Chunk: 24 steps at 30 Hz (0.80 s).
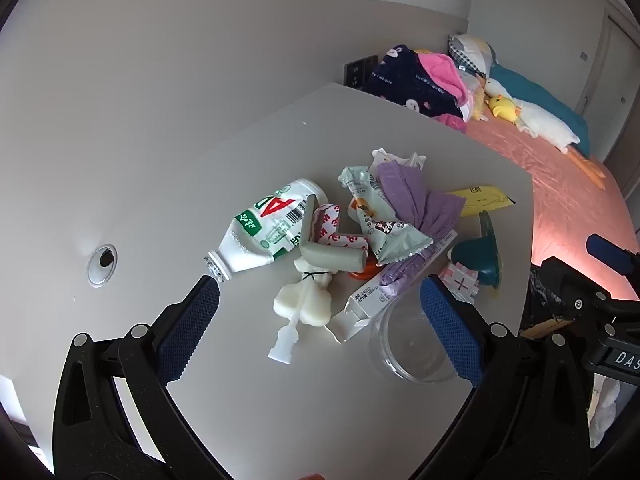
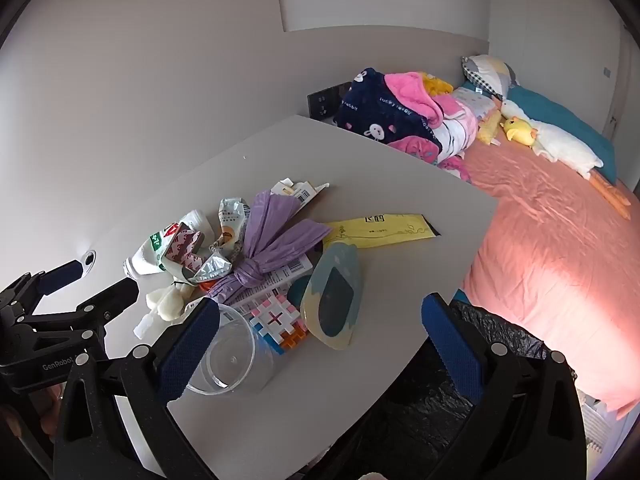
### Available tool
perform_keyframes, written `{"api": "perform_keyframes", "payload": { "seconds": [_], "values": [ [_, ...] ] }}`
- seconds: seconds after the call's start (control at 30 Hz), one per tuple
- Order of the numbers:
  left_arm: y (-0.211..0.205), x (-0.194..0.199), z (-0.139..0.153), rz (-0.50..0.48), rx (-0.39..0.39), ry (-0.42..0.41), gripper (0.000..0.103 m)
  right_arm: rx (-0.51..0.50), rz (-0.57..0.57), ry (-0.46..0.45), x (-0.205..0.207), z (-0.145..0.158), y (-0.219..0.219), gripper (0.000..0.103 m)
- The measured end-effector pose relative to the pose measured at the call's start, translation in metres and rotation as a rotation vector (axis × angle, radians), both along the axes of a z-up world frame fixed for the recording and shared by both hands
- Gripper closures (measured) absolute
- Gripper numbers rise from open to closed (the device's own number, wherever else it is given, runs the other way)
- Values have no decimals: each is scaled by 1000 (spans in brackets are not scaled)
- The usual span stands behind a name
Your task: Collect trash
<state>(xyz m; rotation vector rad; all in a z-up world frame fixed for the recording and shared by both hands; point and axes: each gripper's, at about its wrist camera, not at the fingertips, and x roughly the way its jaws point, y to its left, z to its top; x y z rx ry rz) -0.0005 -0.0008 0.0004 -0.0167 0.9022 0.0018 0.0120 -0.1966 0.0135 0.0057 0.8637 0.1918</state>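
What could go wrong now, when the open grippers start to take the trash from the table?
The clear cup lies on its side near the table edge and may roll off. The trash is piled together, so pulling the purple bag may drag the wrappers. The toy block could be taken by mistake.

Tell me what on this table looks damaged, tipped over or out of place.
The white drink bottle lies on its side, crushed and capless. A clear plastic cup is tipped over near the table's front edge. A small pastel block toy sits among the wrappers and the knotted purple bag, so it may not be trash.
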Motion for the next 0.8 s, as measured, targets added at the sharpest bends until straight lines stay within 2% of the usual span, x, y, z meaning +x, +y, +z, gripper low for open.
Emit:
{"api": "perform_keyframes", "payload": {
  "seconds": [0.27,0.3,0.8],
  "values": [
    [-3,-1,1,-19,2,-2,6,-2,-4,2,0,0,0,3],
    [-2,0,3,7,8,1,6,-4,0,-3,-1,1,0,3],
    [-2,-2,-1,2,-3,5,6,-3,-4,1,0,0,-2,3]
  ]
}}
